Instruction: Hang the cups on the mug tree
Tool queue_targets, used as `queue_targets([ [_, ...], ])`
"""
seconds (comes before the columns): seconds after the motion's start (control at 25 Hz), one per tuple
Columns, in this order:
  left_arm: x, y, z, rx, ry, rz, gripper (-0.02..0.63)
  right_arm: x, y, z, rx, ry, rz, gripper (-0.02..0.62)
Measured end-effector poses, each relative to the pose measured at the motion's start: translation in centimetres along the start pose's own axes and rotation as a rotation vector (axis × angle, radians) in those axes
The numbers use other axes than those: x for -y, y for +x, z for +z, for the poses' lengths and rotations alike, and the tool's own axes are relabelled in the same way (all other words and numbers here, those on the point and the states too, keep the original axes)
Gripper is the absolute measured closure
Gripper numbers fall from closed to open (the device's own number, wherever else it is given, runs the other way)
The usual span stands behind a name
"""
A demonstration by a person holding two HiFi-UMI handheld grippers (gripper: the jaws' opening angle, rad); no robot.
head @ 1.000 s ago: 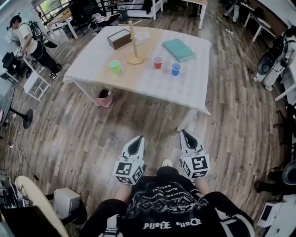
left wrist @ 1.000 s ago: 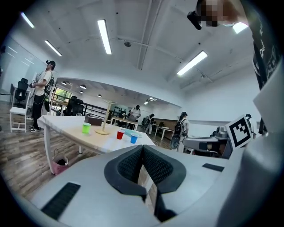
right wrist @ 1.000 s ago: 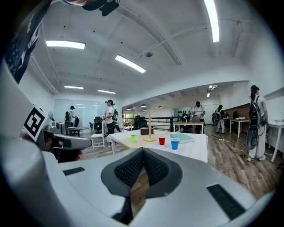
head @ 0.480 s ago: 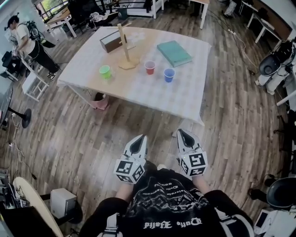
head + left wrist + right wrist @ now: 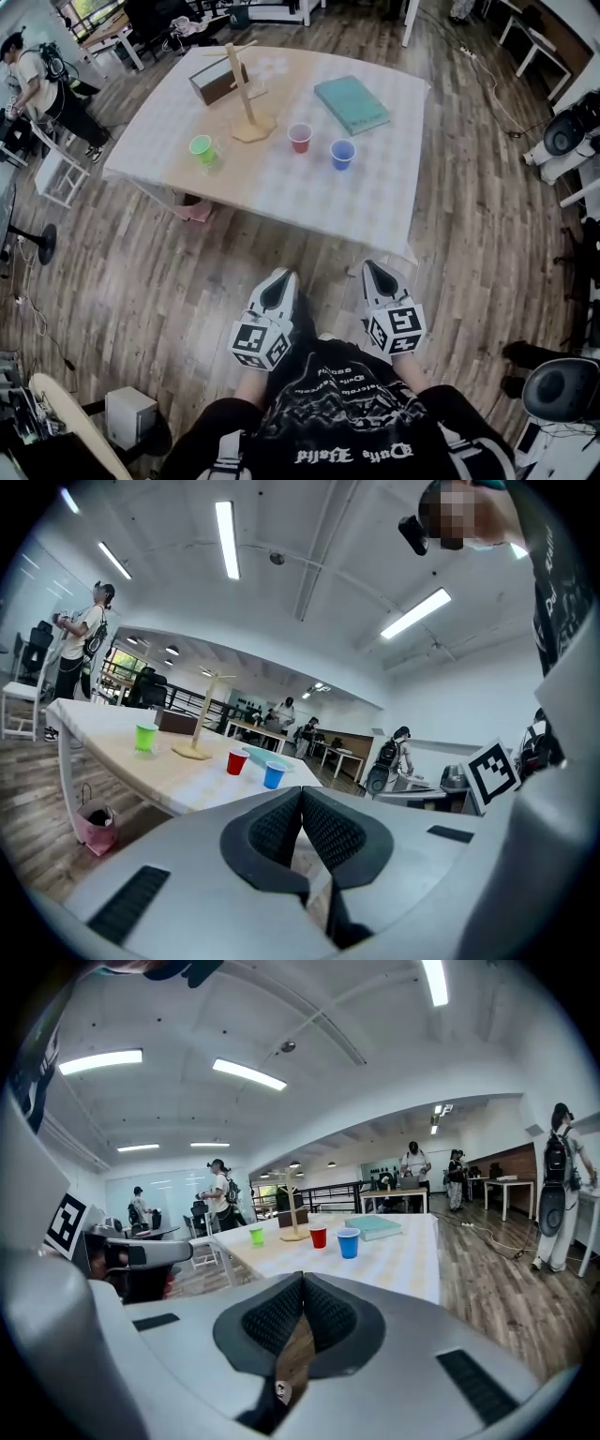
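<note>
Bench (image 5: 309, 202): covered with a pale cloth; seen in the upper half of the head view, well apart from both claws.
Green cup (image 5: 201, 147): stood upright on the bench, left of the mug tree's base.
Brown box (image 5: 217, 82): laid near the far left of the bench, behind the mug tree.
Mug tree (image 5: 246, 98): wooden, set upright on its flat base; no cup is touched by it.
Left claw (image 5: 281, 278): held low over the wooden floor, short of the bench; its pads are pressed together with nothing gripped (image 5: 302, 794).
Red cup (image 5: 300, 137): stood upright, just right of the tree's base.
Blue cup (image 5: 343, 154): stood upright, near the red cup, on its right.
Teal book (image 5: 352, 104): laid flat behind the blue cup.
Right claw (image 5: 372, 270): held beside the left one; closed tight and empty (image 5: 302, 1279).
</note>
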State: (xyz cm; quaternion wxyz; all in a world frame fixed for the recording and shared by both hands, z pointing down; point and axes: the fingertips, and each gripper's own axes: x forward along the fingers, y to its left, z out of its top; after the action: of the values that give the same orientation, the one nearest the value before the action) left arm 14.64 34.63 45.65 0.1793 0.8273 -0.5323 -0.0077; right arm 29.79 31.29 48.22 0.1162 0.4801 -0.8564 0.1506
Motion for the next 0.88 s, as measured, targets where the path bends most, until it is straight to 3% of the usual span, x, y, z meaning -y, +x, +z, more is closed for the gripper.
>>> queue_targets([
  [0.24, -6.2, 5.9, 2.2, -0.035, 0.066, 0.01, 0.588, 2.1, 7.3, 2.2, -0.006, 0.018, -0.051, 0.586],
  [0.52, -15.2, 13.4, 8.3, -0.05, 0.109, -0.009, 0.588, 3.3, 17.8, 7.4, -0.006, 0.053, -0.129, 0.586],
  [0.88, -24.0, 19.9, 13.6, -0.057, 0.148, -0.084, 0.588, 5.4, 26.2, 11.6, 0.013, 0.1, -0.289, 0.585],
])
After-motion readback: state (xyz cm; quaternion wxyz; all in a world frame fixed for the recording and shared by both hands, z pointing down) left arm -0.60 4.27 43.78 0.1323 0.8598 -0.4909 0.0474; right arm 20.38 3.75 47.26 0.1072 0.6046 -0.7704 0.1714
